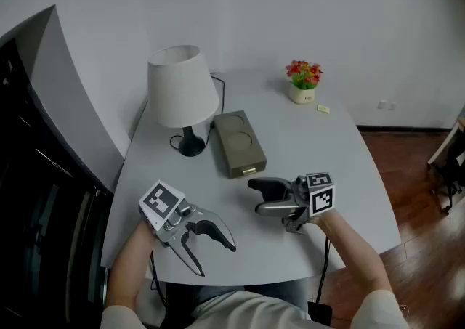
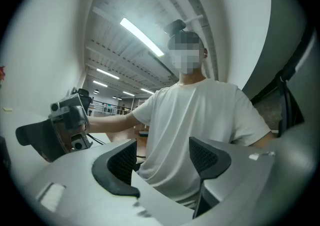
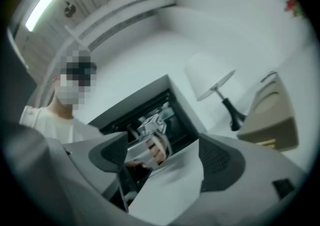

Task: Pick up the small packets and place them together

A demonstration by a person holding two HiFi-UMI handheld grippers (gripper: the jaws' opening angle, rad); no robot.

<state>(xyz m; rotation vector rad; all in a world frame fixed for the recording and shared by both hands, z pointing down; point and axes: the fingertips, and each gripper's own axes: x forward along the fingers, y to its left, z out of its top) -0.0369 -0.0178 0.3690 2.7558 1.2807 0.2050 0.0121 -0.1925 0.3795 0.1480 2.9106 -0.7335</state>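
Note:
One small pale packet (image 1: 322, 109) lies on the far right of the table, just beside the flower pot (image 1: 303, 82). Both grippers hover near the front edge, well short of it. My left gripper (image 1: 216, 260) is open with nothing between its jaws; the left gripper view has it (image 2: 165, 162) pointing back at the person's white shirt. My right gripper (image 1: 256, 197) is open too, jaws pointing left and empty. In the right gripper view its jaws (image 3: 165, 157) frame the left gripper (image 3: 150, 140).
A white-shaded lamp (image 1: 182, 91) with a black base stands at the back left of the grey table (image 1: 320, 153). Next to it sits a beige box (image 1: 237, 144). A dark cabinet (image 1: 36, 175) flanks the table's left side; wooden floor lies to the right.

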